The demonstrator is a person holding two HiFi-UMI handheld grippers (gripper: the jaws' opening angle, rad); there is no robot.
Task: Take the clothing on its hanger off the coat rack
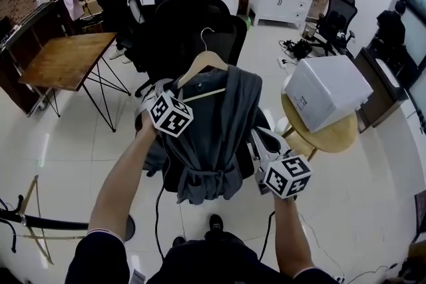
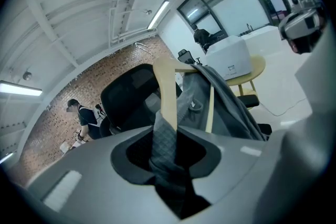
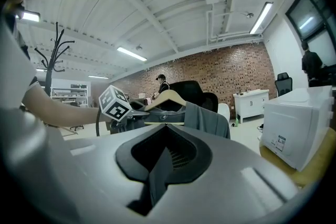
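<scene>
Both bare forearms reach forward and down in the head view. The left arm (image 1: 123, 176) stretches farther out and ends in the left gripper (image 1: 164, 88), whose marker cube faces up. The left gripper view shows its jaws closed on the wooden hanger (image 2: 167, 94) and a fold of the grey garment (image 2: 164, 144) draped on it. The right arm (image 1: 290, 231) is drawn in closer to the body. The right gripper (image 1: 257, 138) sits lower, just beside the garment's edge. Its jaws stand slightly apart with nothing between them.
</scene>
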